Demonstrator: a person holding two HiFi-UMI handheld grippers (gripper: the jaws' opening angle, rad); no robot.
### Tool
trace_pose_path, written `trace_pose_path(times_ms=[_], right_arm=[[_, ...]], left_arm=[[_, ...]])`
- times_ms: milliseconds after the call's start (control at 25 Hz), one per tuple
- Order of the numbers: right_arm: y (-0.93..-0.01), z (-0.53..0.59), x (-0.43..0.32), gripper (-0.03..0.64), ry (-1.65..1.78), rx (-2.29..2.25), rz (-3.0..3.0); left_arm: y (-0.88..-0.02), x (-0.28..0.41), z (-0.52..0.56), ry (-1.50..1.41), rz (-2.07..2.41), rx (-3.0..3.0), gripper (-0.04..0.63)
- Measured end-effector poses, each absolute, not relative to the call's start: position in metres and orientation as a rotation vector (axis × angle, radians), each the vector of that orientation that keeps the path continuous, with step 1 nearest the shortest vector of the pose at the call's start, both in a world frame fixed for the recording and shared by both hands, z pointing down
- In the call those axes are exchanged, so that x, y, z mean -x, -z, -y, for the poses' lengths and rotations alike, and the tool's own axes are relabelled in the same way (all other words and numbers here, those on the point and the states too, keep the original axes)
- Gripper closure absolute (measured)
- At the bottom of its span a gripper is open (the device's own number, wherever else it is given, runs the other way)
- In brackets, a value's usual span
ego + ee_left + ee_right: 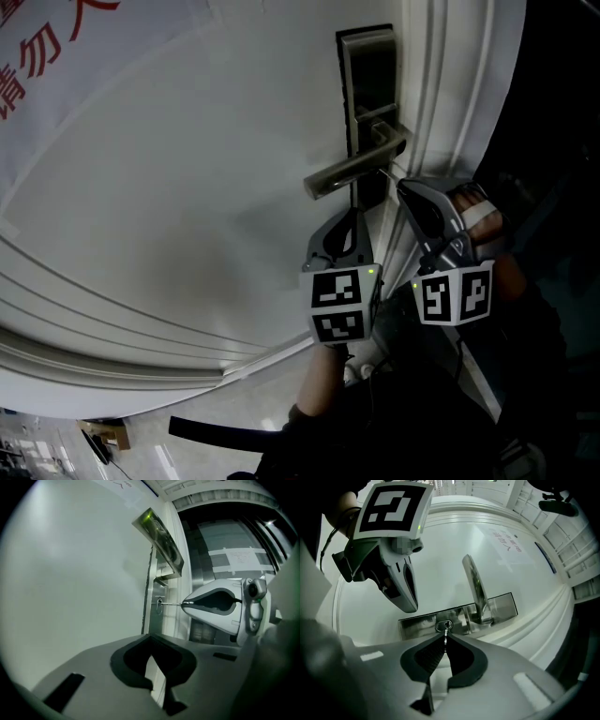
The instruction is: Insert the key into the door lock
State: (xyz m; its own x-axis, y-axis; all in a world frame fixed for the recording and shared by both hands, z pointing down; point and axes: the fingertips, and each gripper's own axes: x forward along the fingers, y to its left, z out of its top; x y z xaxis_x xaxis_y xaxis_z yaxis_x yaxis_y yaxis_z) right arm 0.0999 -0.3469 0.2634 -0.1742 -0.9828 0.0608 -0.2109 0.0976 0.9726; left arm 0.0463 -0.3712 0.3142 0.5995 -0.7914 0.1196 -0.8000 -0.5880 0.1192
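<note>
A steel lock plate with a lever handle sits near the edge of a white door. My right gripper is shut on a thin metal key. The key's tip meets the keyhole below the lever; how deep it sits I cannot tell. The left gripper view shows the key level, bridging the right gripper and the keyhole. My left gripper hangs just left of the right gripper, below the lever, shut with nothing in it.
Stepped door-frame moulding runs along the right of the lock. A sheet with red characters is stuck on the door at the upper left. A hand grips the right tool. Floor with small items shows at the bottom left.
</note>
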Motion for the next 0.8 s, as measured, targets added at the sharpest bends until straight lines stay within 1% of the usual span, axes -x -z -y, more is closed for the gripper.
trace_pose_path(times_ms=[800], right_arm=[[-0.2609, 0.3513, -0.0914, 0.604, 1.161, -1.193, 1.337]], left_arm=[[-0.3197, -0.0495, 0.3718, -0.108, 1.262, -2.700, 0.595]])
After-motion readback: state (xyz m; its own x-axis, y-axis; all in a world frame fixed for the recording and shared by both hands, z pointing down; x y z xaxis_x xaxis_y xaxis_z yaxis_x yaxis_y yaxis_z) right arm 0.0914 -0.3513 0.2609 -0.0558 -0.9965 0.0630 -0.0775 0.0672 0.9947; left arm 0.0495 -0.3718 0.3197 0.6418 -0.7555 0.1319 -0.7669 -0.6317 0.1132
